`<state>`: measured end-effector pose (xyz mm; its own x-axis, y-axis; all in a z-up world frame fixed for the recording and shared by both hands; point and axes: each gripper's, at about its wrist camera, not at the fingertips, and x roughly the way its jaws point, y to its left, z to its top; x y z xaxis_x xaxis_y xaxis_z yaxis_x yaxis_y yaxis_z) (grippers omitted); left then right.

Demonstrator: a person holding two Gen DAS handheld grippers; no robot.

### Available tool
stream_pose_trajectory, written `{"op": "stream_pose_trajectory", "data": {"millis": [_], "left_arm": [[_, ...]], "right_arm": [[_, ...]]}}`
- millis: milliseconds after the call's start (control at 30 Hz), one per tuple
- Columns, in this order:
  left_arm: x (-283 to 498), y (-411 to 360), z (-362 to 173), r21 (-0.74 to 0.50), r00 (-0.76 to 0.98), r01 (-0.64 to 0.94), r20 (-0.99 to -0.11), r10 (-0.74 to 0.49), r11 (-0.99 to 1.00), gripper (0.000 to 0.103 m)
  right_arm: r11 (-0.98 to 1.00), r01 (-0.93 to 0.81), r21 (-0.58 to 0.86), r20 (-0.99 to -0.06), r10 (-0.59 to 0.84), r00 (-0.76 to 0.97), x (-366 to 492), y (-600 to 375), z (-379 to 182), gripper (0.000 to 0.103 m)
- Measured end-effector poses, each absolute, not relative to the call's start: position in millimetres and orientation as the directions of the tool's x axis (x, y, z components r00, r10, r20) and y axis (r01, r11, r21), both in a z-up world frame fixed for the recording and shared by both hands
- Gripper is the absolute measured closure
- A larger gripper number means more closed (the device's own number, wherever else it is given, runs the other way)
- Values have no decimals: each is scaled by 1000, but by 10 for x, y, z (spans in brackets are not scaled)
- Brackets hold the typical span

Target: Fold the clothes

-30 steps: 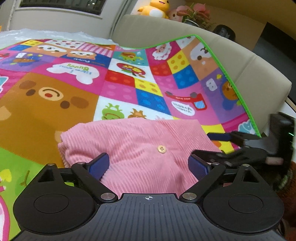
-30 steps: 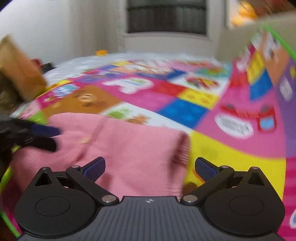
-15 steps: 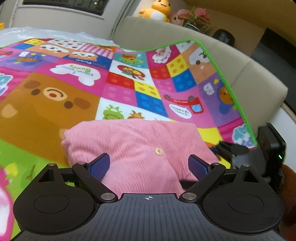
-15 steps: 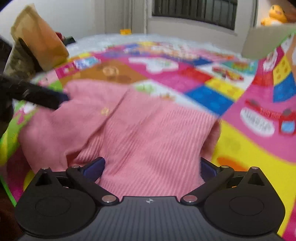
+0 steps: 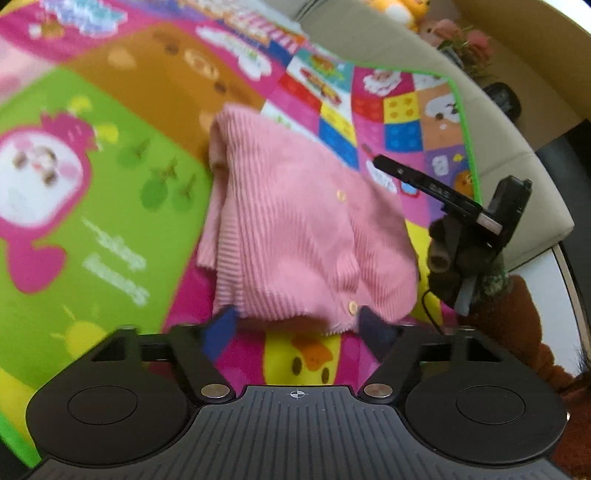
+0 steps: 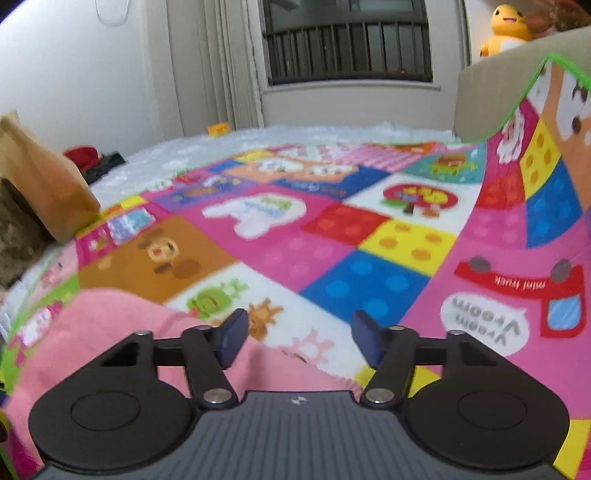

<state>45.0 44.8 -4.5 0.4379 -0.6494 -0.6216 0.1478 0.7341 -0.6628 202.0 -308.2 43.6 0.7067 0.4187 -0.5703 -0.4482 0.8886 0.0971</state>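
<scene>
Left gripper [image 5: 297,328] is spread wide with nothing between its blue pads [image 5: 221,328], both right at the near hem of the pink ribbed cardigan [image 5: 295,229]; whether they touch the knit I can't tell. The cardigan lies folded in a loose bundle on the cartoon play mat [image 5: 110,184], two pale buttons showing down its front. Off the cardigan's right edge, the right gripper [image 5: 436,188] comes in with the person's gloved hand [image 5: 454,254] wrapped round its handle. In that view I can't tell how its jaws stand.

From its own camera, the right gripper [image 6: 297,338] is parted and holding nothing, its fingers hovering over the cardigan's far edge [image 6: 110,332]. Writing on the mat [image 6: 332,236] just beyond the cardigan: a red truck panel reading "mini truck", upside down, and a speech bubble with "Vroom Vroom". A yellow plush toy [image 6: 508,27] sits well behind the cardigan on the beige sofa back [image 6: 480,96].
</scene>
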Motion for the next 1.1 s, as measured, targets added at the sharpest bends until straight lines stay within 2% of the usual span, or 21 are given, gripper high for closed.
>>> {"op": "stream_pose_trajectory", "data": {"millis": [100,267,367,500,600,700,800,867,900,933,967,1000,1067,1100], "left_arm": [[606,319,-155,-655,415,152,-637,-649,740,53],[1053,229,-106,-627,414,241,-625,-663,741,60],[1386,223,-31,-579,445,287,-625,-642,763,60],[1950,327,52,-523,514,275,-629,-583,807,58],[2349,380,155,-455,590,269,-619,-519,849,51],[2665,382,236,-416,638,249,-609,-471,875,49],[2799,354,264,-352,665,246,-616,-422,903,43],[2756,356,273,-341,666,248,-619,-416,907,43],[2691,376,291,-343,668,249,-617,-417,906,42],[2614,403,312,-345,669,249,-614,-419,905,41],[2498,425,342,-347,672,256,-608,-424,902,36],[2361,447,372,-350,674,267,-598,-433,898,26],[2082,482,421,-365,674,291,-578,-460,884,18],[1944,489,428,-387,663,304,-570,-485,871,17]], "right_arm": [[893,-443,77,-601,396,694,2008,-3113,264,45],[909,-407,88,-622,369,691,1992,-3290,140,45],[922,-378,79,-628,340,700,1974,-3374,131,45],[921,-385,54,-637,328,697,1885,-3346,111,45],[910,-414,16,-638,328,697,1738,-3168,124,45],[889,-456,26,-640,365,676,1601,-2966,127,45],[874,-485,36,-643,392,658,1487,-2774,119,44],[869,-494,25,-642,393,659,1450,-2733,143,43],[866,-500,19,-641,394,659,1436,-2732,166,38],[863,-505,15,-636,398,662,1424,-2746,196,27],[863,-505,19,-620,407,671,1417,-2805,248,20],[863,-505,23,-603,415,681,1410,-2863,301,14],[865,-500,26,-579,421,698,1385,-2955,387,14],[868,-496,26,-569,421,706,1369,-2993,424,14]]}}
